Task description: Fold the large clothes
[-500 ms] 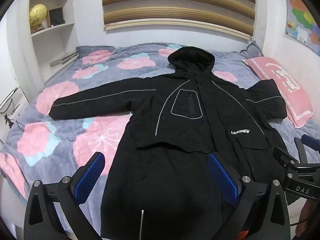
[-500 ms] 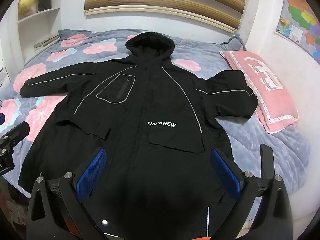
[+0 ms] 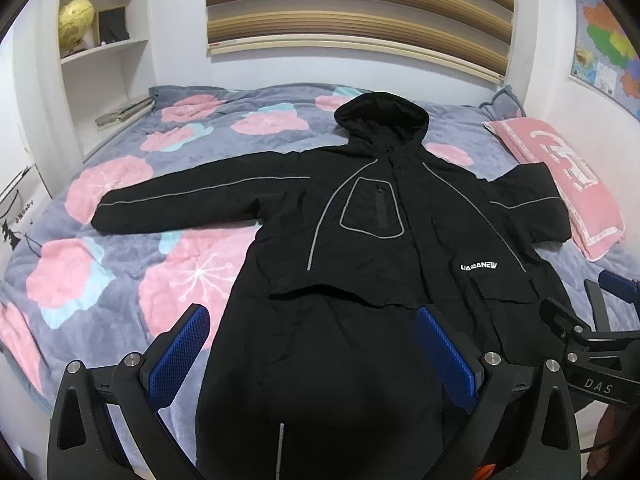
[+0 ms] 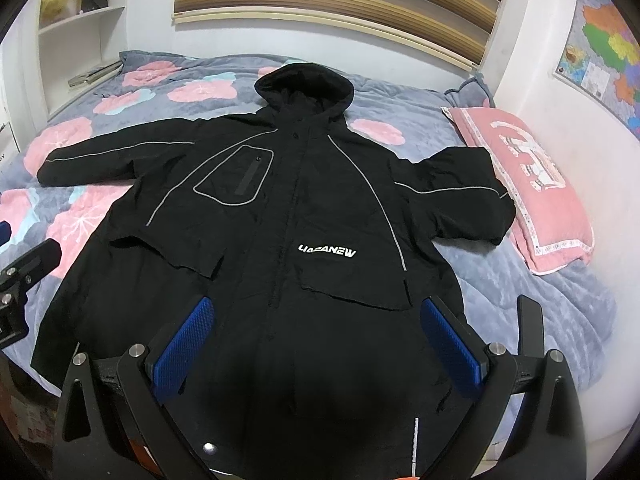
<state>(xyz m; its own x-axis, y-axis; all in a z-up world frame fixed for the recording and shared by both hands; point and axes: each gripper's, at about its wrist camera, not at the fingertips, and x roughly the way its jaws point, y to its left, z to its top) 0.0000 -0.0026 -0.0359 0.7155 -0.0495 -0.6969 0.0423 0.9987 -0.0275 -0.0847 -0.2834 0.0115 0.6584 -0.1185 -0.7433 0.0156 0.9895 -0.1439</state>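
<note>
A large black hooded jacket (image 3: 360, 248) (image 4: 288, 220) with grey piping and a white chest logo lies spread face up on the bed, hood towards the far wall, both sleeves stretched out sideways. My left gripper (image 3: 312, 320) hovers open above the jacket's lower left part, its blue pads wide apart with nothing between them. My right gripper (image 4: 316, 312) hovers open above the lower middle of the jacket, also holding nothing. In the left wrist view the right gripper (image 3: 592, 320) shows at the right edge. The jacket's hem is hidden below both grippers.
The bed carries a grey quilt (image 3: 120, 240) with pink flowers. A pink pillow (image 4: 528, 184) lies at the right, touching the jacket's right sleeve. White shelves (image 3: 100, 52) with a globe stand at the far left. A map (image 4: 604, 48) hangs on the right wall.
</note>
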